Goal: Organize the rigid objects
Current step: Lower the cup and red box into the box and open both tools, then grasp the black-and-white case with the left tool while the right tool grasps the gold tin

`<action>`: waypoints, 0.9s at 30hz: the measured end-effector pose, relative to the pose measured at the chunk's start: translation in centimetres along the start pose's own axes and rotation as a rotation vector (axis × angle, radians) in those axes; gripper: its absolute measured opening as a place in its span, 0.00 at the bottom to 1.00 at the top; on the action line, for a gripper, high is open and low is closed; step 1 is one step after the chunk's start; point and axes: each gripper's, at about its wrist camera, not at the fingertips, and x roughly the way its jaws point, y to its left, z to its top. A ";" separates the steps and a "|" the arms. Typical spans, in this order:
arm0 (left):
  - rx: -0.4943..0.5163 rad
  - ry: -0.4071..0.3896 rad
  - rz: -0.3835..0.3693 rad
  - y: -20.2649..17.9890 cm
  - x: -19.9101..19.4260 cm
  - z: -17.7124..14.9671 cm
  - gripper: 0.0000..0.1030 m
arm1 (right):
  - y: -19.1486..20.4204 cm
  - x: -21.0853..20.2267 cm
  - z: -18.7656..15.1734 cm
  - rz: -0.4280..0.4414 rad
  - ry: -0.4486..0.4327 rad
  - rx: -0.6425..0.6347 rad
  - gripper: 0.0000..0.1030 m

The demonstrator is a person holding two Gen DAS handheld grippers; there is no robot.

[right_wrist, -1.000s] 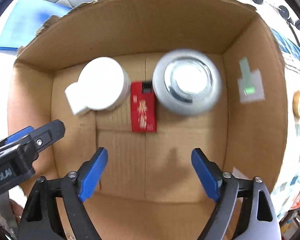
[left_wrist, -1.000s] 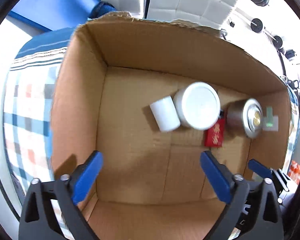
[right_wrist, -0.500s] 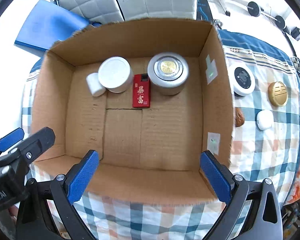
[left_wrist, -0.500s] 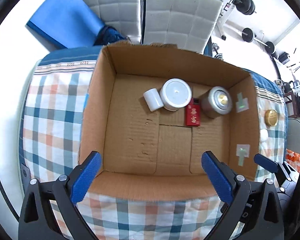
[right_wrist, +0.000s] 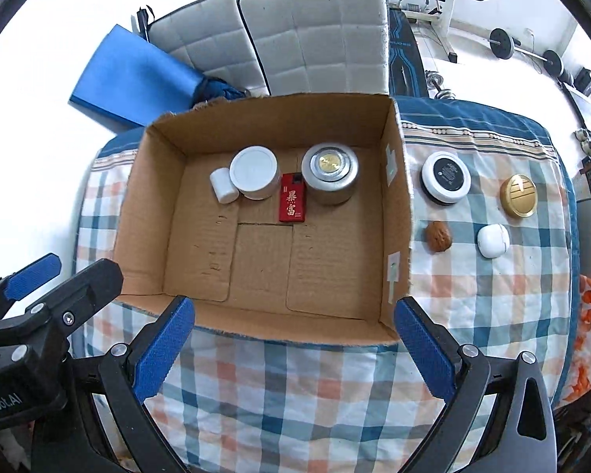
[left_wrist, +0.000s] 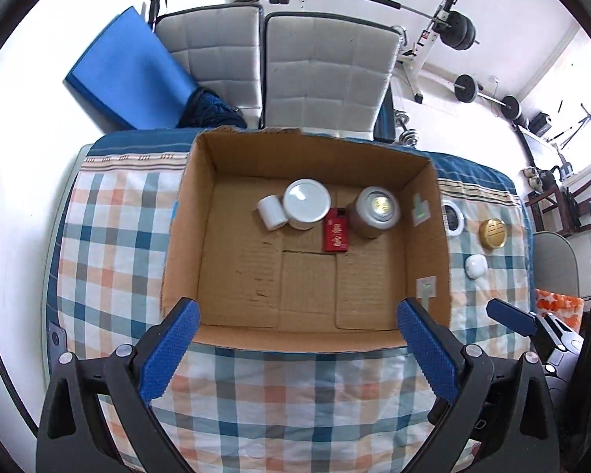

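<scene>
Both grippers now sit much higher and farther back than a second ago: then each view was filled by the inside of the cardboard box (right_wrist: 396, 197), and now the whole box shows, along with the checked cloth of the counter (right_wrist: 279, 386) around it. The things inside have not shifted.

The left gripper (left_wrist: 295, 351) and the right gripper (right_wrist: 293, 349) both hang over the near edge of the box, jaws wide apart and holding nothing.

Along the far part of the box floor stand, left to right, a small white cylinder (right_wrist: 223, 186), a white-lidded jar (right_wrist: 254, 171) touching it, a red box (right_wrist: 292, 202) and a silver tin (right_wrist: 330, 165). The red box lies flat, its long axis running near to far, its dark end toward the far wall, between the jar and the tin.

Right of the box, on the cloth, lie a black-and-white round case (right_wrist: 446, 177), a gold lid (right_wrist: 518, 195), a walnut (right_wrist: 438, 236) and a white pebble-shaped case (right_wrist: 492, 240), all apart from one another.
</scene>
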 end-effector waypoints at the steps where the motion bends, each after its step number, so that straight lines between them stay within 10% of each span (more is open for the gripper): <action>1: 0.011 -0.008 -0.012 -0.9 -0.3 0.2 1.00 | -0.6 -0.4 0.0 0.004 -0.003 0.009 1.00; 11: 0.149 -0.009 -0.092 -13.5 1.9 3.4 1.00 | -14.2 -3.8 1.1 -0.104 -0.043 0.188 1.00; 27: 0.238 0.277 -0.042 -27.9 20.9 12.4 1.00 | -33.9 5.4 7.6 -0.130 0.061 0.431 1.00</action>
